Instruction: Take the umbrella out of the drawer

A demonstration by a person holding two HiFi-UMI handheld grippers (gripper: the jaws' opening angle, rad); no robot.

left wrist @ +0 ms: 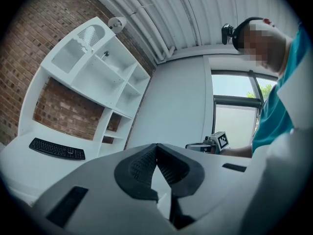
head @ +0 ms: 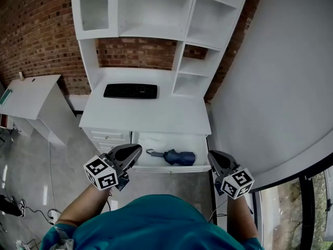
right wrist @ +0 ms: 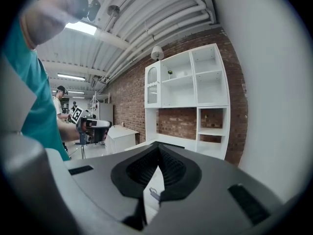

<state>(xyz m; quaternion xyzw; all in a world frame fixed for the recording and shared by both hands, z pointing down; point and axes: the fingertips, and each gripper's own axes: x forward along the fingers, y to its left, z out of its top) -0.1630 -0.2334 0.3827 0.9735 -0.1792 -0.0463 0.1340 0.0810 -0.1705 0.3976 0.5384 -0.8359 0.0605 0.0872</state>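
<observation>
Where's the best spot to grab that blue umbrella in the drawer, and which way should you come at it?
Probably the fat blue middle of the umbrella, coming down from above and pinching across its narrow width. It lies flat along the open drawer, and its thin grey end pointing left looks harder to pinch.

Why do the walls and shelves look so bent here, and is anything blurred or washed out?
Head view: a wide lens bows the white wall, yet the umbrella is sharp. Left gripper view: black rounded corners, the shelf unit leans, the window glares. Right gripper view: a ceiling light is washed out.
</observation>
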